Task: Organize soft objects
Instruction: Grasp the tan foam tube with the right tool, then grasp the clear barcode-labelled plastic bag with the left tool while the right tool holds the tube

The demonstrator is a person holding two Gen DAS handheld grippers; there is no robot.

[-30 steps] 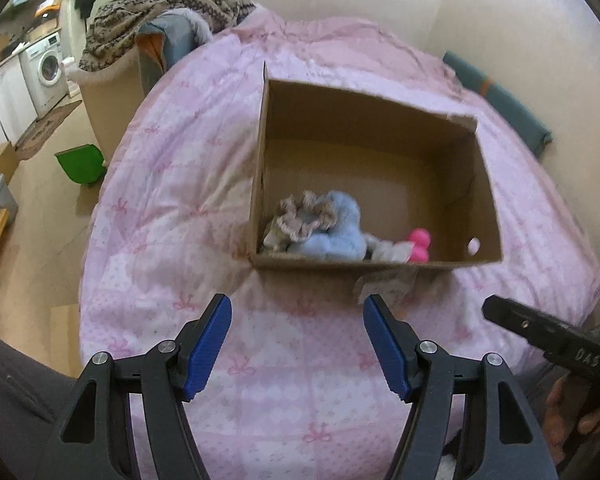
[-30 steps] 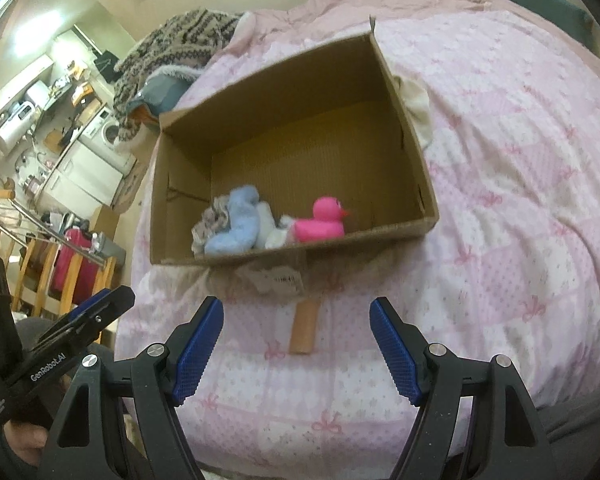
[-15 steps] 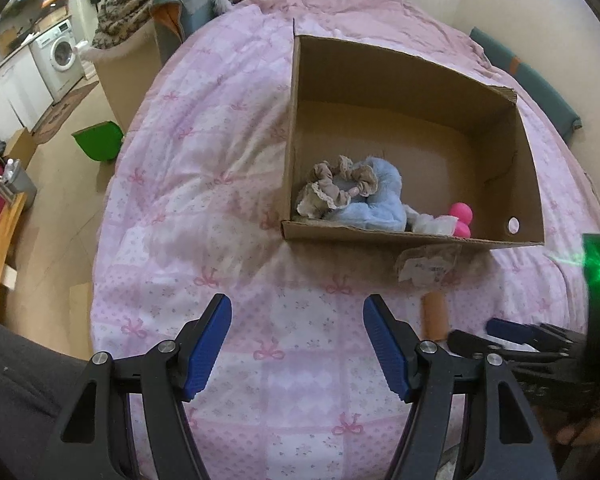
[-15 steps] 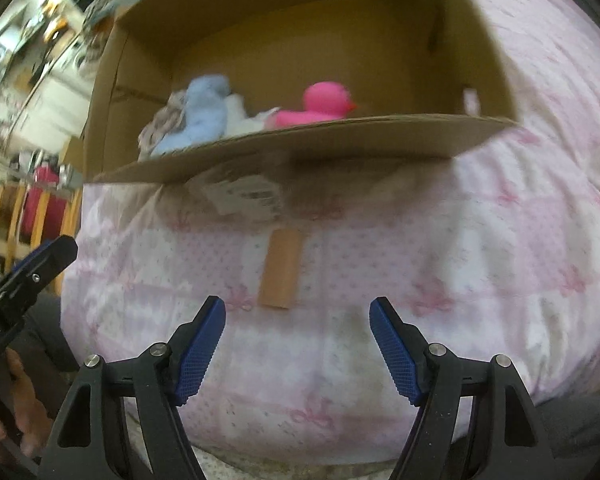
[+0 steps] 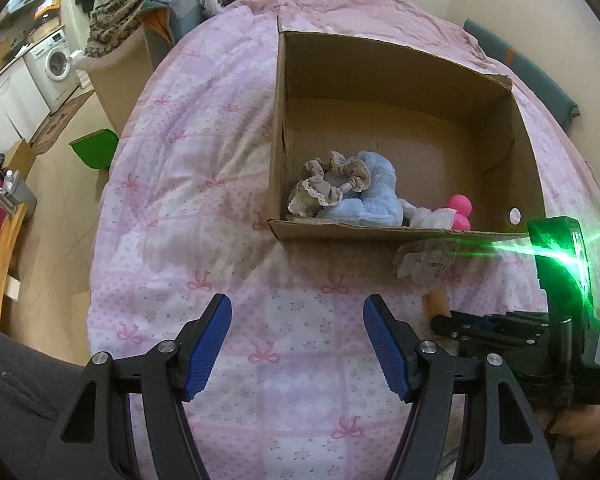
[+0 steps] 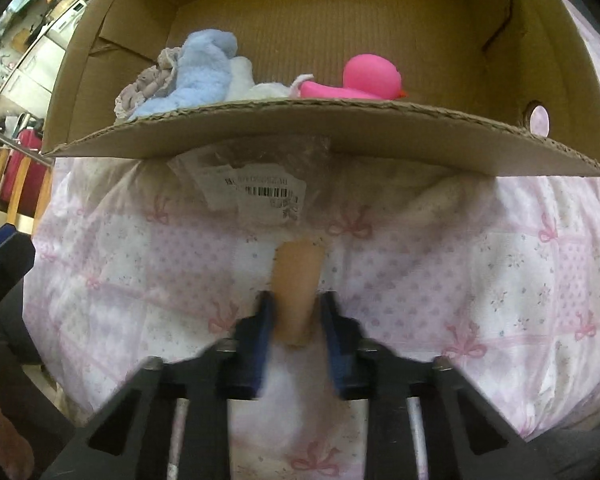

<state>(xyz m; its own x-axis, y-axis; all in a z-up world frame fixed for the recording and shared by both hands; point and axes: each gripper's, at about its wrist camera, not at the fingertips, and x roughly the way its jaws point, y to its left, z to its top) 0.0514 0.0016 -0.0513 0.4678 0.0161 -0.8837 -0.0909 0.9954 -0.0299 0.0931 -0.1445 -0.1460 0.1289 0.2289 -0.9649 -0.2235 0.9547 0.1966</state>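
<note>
Both grippers are black plastic clamps with ribbed blue pads (image 5: 210,346) and silver screws (image 5: 166,346) at the joints. The right gripper (image 5: 440,322) carries a glowing green light (image 5: 558,248) on its body.

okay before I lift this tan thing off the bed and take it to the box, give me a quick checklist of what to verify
1. Right gripper on the tan piece: ok, the blue fingers are shut on its near end.
2. Bedspread caught in the grip: cannot tell, the contact is blurred.
3. Room in the cardboard box: ok, most of its floor is bare; the blue plush, beige scrunchie and pink duck crowd the near wall.
4. Plastic wrapper between piece and box: not ok, it lies in the path.
5. Left gripper: ok, open, empty, off to the side.
</note>
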